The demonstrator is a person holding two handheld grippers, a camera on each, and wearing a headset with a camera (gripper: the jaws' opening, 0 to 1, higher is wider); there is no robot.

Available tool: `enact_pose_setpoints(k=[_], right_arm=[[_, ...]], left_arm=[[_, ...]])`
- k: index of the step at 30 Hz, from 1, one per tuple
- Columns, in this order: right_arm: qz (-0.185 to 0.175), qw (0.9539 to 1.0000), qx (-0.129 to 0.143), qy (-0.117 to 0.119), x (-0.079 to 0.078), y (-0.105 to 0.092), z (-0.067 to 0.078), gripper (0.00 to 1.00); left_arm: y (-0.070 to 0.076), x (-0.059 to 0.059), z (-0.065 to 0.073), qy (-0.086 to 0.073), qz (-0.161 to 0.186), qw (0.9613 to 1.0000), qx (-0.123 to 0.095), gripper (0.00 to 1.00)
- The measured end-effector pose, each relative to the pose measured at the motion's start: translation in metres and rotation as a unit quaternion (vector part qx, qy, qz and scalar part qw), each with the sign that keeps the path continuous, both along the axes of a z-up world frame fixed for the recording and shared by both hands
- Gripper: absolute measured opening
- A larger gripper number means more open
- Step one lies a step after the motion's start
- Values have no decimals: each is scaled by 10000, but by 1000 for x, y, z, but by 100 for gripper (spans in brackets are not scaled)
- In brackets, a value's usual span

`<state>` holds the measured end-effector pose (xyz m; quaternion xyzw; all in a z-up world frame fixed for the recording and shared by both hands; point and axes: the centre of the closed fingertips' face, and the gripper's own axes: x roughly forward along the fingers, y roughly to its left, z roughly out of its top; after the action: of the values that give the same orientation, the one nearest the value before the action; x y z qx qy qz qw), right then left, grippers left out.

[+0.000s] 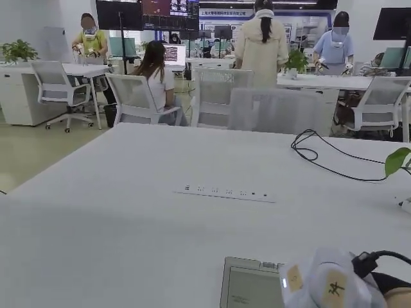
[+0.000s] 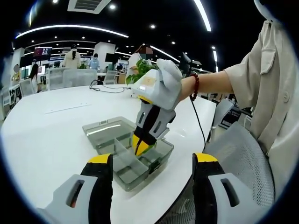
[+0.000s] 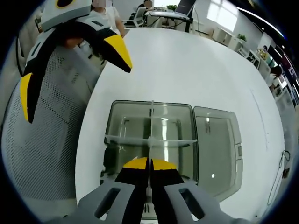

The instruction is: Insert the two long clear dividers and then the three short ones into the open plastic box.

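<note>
Right gripper view: right hand-held gripper (image 3: 149, 164) pinches divider (image 3: 152, 120) upright in box (image 3: 110, 122).

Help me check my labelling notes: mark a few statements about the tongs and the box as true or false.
1. The right tongs are shut on a clear divider standing in the box. True.
2. The left tongs grip the lid. False: they are open, short of the box, holding nothing.
3. The lid lies open, flat on the table. True.
4. The gripped divider is alone in the box. False: a crossing divider already spans the box across it.
</note>
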<state>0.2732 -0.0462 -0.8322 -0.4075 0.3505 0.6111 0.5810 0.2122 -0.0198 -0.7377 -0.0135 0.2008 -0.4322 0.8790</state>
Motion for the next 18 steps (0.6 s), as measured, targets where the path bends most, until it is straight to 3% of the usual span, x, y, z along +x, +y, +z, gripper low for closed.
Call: enact_pose_setpoints(k=[3, 8, 18], right_arm=[[88, 9996, -261, -4, -1, 0, -3, 2], [68, 9991, -413, 44, -1, -1, -7, 2], [114, 9992, -388, -16, -1, -1, -8, 3]], left_arm=[[-2, 0, 0, -8, -35, 10000, 1, 69], [-2, 0, 0, -21, -41, 10000, 19, 70], [1, 2, 2, -98, 74, 9999, 55, 73]])
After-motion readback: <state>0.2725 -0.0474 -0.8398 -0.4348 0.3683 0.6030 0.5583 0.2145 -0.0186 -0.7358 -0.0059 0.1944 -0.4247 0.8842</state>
